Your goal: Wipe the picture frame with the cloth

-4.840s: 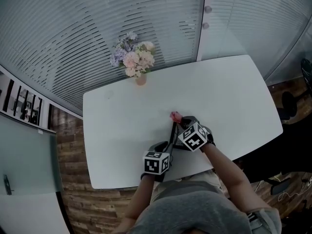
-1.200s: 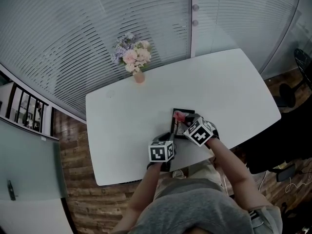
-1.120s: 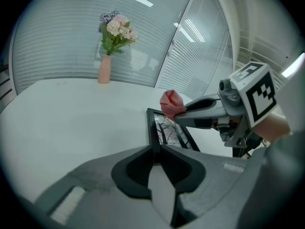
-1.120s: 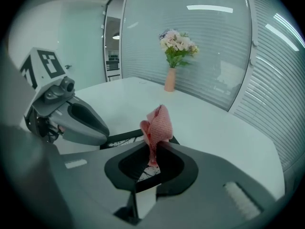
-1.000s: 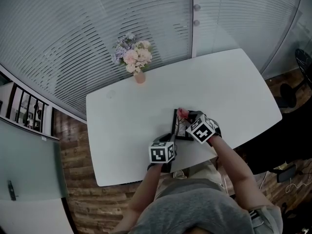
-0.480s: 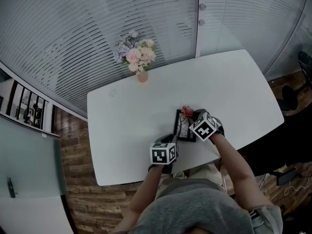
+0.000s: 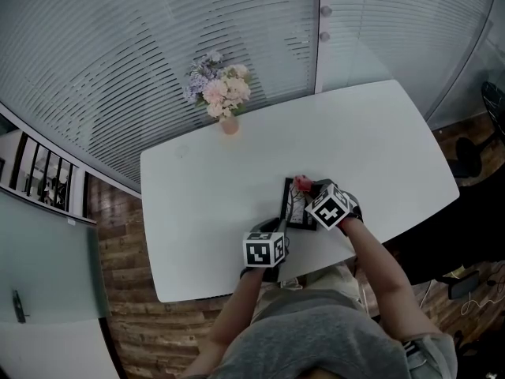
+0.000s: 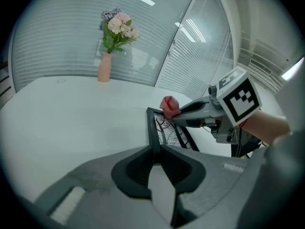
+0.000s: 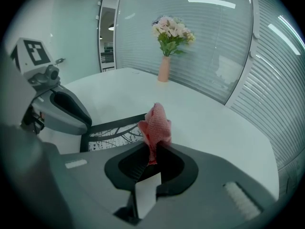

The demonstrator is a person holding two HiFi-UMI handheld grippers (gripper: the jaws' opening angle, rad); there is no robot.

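Note:
A black picture frame with a black-and-white pattern rests on the white table near its front edge. My left gripper is shut on the frame's near left edge. My right gripper is shut on a bunched red cloth, which sits at the frame's far edge. In the left gripper view the cloth touches the frame's top corner, with the right gripper behind it. From the right gripper view the cloth sticks up out of the jaws over the frame.
A pink vase of pastel flowers stands at the table's far left edge, also seen as the vase and the vase. Glass walls with blinds lie behind the table. The person's body is at the front edge.
Since 4.8 s ago the frame has turned from edge-on to show its face. The right gripper and cloth slid right along the far edge. The left gripper barely moved.

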